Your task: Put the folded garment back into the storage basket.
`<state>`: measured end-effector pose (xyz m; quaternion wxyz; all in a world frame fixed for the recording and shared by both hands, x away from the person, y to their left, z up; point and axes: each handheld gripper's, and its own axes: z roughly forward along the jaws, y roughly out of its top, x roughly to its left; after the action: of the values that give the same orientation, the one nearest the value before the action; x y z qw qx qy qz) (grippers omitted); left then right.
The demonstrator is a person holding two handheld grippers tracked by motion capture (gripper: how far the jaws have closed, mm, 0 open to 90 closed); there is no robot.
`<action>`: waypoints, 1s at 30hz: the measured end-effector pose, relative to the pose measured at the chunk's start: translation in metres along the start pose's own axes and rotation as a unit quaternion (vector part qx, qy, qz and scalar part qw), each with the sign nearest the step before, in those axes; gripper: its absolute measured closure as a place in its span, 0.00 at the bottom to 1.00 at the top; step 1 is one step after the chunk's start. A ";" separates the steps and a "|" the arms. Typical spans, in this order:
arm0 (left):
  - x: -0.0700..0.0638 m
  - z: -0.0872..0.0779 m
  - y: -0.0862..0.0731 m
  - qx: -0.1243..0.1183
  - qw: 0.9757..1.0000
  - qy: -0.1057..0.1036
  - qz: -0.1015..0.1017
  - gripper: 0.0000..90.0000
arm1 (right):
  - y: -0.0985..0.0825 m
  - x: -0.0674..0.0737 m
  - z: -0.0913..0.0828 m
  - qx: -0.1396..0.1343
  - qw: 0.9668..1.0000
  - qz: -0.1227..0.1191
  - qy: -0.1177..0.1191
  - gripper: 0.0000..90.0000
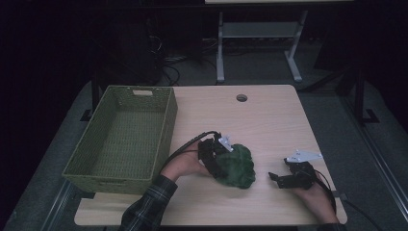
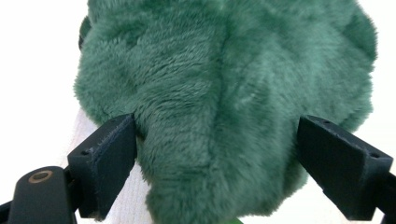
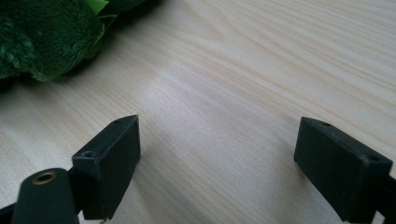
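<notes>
Though rounded, green plush toy (image 1: 235, 166) axis-less.

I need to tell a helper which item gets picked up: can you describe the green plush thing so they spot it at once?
On the light wooden table, right of the green woven basket, lies a dark green furry plush toy. The left gripper is at it, jaws wide around the fur. It is the table's sole soft, fuzzy item.

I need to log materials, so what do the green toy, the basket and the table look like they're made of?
Green toy: soft plush, likely synthetic fur, with a dense matte pile.
Basket: woven fibre or wicker-like strands, olive green, with an open textured weave.
Table: pale wood or wood-look laminate, smooth with visible grain.
</notes>
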<state>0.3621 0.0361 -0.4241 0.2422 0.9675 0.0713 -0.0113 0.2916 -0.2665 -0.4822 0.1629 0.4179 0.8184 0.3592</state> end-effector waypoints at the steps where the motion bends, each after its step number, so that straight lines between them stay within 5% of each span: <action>1: 0.000 0.001 0.000 0.003 1.000 0.000 0.001 0.14 | 0.000 0.000 0.000 0.000 1.000 0.000 0.000 0.16; 11: -0.002 0.021 -0.001 0.017 1.000 -0.009 0.001 0.14 | 0.000 0.000 0.000 0.001 1.000 0.003 -0.001 0.16; 25: -0.006 0.032 0.004 0.048 0.999 0.011 0.004 0.14 | 0.000 0.000 0.000 0.001 1.000 0.003 -0.001 0.16; 27: -0.007 0.031 0.006 0.055 0.998 0.014 0.002 0.17 | 0.000 0.000 0.000 0.001 1.000 0.003 -0.001 0.16; 30: -0.008 0.028 0.010 0.063 0.998 0.015 0.001 0.35 | 0.000 0.000 0.000 0.001 1.000 0.002 -0.001 0.16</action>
<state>0.3558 0.0132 -0.4436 0.1796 0.9810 0.0731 -0.0008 0.2916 -0.2660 -0.4822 0.1623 0.4202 0.8176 0.3587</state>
